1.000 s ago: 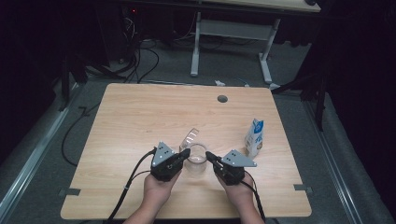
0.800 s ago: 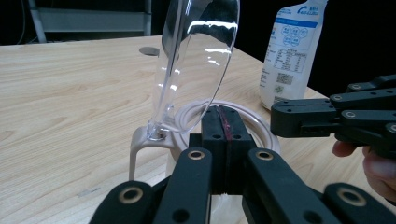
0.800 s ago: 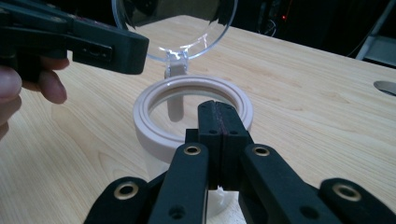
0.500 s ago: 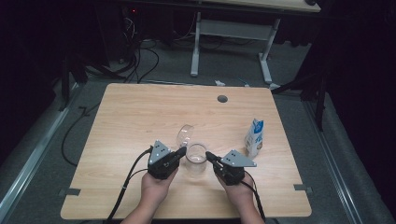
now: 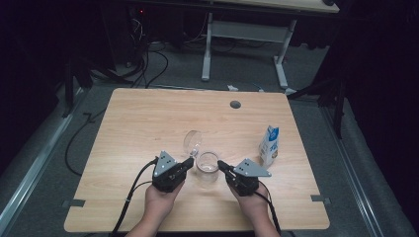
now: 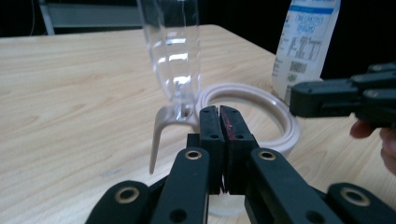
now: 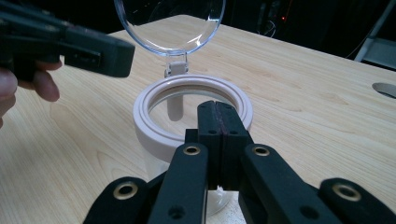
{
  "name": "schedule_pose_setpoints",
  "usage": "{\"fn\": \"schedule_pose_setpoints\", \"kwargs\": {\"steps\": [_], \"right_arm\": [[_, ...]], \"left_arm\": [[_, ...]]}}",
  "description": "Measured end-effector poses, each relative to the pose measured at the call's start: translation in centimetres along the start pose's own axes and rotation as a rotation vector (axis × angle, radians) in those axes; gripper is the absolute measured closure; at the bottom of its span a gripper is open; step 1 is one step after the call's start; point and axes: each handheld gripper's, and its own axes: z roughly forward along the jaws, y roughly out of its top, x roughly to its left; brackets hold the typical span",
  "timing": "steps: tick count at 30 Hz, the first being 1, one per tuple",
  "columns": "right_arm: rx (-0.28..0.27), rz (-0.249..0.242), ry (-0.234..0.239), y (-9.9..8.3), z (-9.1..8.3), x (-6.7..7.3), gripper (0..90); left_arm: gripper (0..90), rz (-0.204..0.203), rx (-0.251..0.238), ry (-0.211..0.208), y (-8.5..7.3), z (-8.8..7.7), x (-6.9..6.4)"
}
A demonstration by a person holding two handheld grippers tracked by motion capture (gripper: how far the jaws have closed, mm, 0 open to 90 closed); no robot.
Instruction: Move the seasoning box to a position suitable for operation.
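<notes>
A clear jar [image 5: 207, 167] with a white rim [image 7: 145, 116] stands near the table's front middle. Its clear hinged lid [image 5: 192, 140] stands open, tipped back to the far left of the jar. My left gripper [image 5: 189, 162] is just left of the jar, level with the rim [image 6: 280, 116], its tips by the lid's white hinge. Its jaws have just been opening by a sliver and have nothing between them [image 6: 219, 112]. My right gripper [image 5: 221, 164] is just right of the jar, shut and empty, with its tips [image 7: 218, 109] at the rim's near side.
A blue-and-white milk carton [image 5: 270, 144] stands upright to the right of the jar. A round cable hole [image 5: 235, 104] sits in the wooden table [image 5: 148, 118] at the far middle. Cables trail from both grippers over the front edge.
The lid has swung further open, back and to the left of the jar. The left gripper shifted slightly. The right gripper stayed where it was.
</notes>
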Motion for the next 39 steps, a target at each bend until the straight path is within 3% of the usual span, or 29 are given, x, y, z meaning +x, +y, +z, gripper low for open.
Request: {"fn": "schedule_pose_setpoints", "kwargs": {"steps": [14, 19, 27, 30, 35, 39], "right_arm": [[-0.004, -0.018, -0.008, 0.3, -0.5, 0.2, 88.3], [-0.004, -0.011, -0.019, 0.1, -0.9, -0.1, 86.3], [0.006, 0.015, -0.052, -0.6, -1.6, -0.9, 81.7], [0.018, 0.030, -0.065, -0.9, -1.8, -1.2, 81.0], [0.031, 0.051, -0.091, -1.4, -2.0, -1.8, 78.9], [0.052, 0.048, -0.117, -1.9, -2.5, -2.1, 78.6]], "left_arm": [[83.9, 0.019, 0.037, 0.022, -1.5, -1.5, 1.2], [82.0, 0.030, 0.055, 0.047, -2.0, -2.6, 2.6], [73.2, 0.085, 0.114, 0.113, -2.9, -4.8, 5.7], [70.2, 0.084, 0.138, 0.132, -3.3, -5.2, 6.8], [63.7, 0.093, 0.142, 0.144, -4.0, -5.5, 7.4], [59.9, 0.062, 0.150, 0.130, -4.5, -6.2, 8.0]]}}
